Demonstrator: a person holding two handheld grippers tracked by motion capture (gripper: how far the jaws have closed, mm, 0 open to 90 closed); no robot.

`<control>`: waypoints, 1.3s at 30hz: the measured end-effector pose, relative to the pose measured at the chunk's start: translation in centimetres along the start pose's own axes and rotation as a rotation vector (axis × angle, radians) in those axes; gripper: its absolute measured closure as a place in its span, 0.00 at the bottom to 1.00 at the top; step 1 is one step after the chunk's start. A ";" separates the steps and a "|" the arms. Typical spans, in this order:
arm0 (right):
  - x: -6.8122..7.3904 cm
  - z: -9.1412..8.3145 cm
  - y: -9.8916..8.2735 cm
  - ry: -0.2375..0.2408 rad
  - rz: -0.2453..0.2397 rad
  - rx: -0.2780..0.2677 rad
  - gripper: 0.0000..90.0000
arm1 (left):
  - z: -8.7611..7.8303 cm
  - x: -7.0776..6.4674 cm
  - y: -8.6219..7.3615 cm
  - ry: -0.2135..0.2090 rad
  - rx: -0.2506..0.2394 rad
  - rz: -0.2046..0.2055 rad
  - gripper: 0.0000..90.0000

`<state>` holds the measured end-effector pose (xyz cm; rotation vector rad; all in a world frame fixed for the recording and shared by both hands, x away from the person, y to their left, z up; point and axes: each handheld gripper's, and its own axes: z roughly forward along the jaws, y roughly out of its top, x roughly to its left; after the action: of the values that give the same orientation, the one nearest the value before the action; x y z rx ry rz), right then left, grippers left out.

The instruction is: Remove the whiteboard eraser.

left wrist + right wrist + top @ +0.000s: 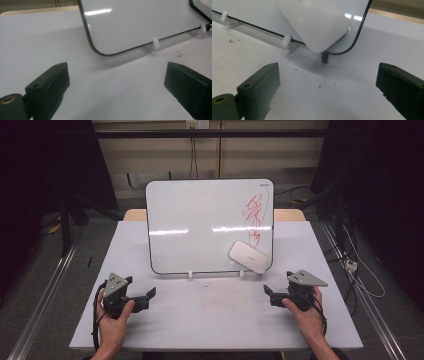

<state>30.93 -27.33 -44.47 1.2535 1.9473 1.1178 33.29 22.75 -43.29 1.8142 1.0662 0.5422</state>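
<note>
A whiteboard (pixel 210 225) with red scribbles (pixel 255 217) stands on the table (pixel 215 320) — an eraser (pixel 248 256) clings to it.

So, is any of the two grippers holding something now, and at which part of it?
Nothing is held. The left gripper and the right gripper both have open jaws with only bare table between them, in front of the whiteboard and its eraser.

A white rectangular whiteboard with a thin black rim (pixel 200 225) stands tilted back on small white clips at the table's middle, red scribbles at its right side. A white rounded-rectangle eraser (pixel 248 256) clings slantwise to its lower right corner.
</note>
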 end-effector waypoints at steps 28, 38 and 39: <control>2.2 2.8 5.5 0.020 -0.191 0.011 0.09 | 0.2 -0.2 0.0 -0.011 0.011 0.016 0.07; 2.8 4.3 7.3 -0.003 -0.308 0.021 0.15 | 0.1 -0.2 -0.1 -0.024 0.009 0.028 0.07; 2.9 4.5 7.4 -0.006 -0.317 0.021 0.15 | 0.0 -0.2 -0.1 -0.024 0.006 0.026 0.07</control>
<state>36.66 -21.56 -40.35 0.9144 2.0685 0.9322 33.17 22.56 -43.36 1.8374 1.0305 0.5318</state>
